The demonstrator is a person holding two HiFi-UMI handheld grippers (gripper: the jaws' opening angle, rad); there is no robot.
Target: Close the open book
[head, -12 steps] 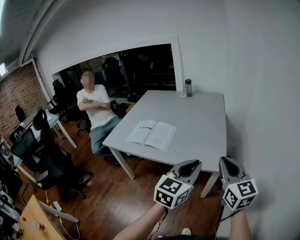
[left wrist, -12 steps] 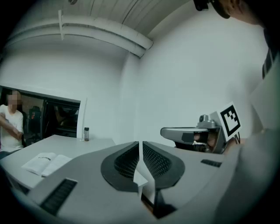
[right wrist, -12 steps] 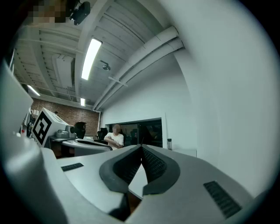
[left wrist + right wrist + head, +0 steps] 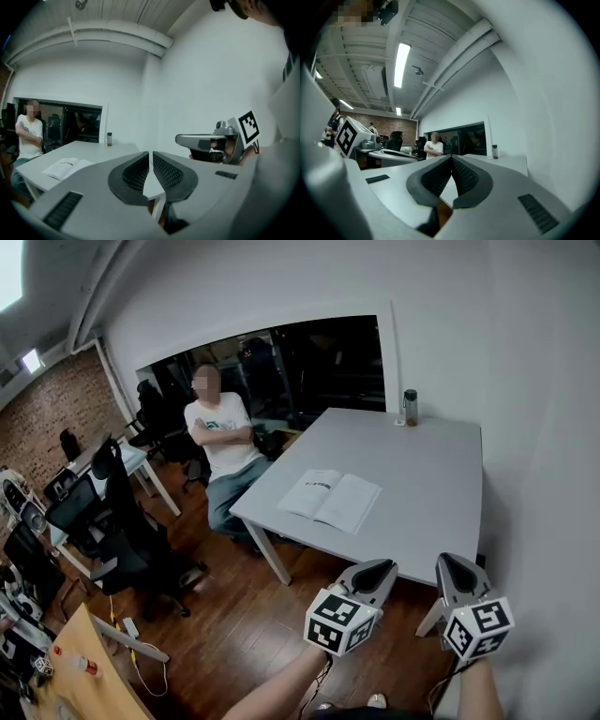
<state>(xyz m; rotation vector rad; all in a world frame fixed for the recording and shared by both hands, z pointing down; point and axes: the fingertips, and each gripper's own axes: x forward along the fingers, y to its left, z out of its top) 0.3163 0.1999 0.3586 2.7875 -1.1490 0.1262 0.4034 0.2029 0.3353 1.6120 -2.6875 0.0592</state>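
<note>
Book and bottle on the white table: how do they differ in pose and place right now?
The book lies flat and open; the bottle stands upright. The book is broad and white; the bottle is slim and dark. The book is near the table's left edge; the bottle is at its far edge. Both rest on the table, apart.

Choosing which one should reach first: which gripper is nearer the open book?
Left. The left gripper hangs short of the near edge of the table, slightly right of the open book in the head view. The right gripper is farther right again.
</note>
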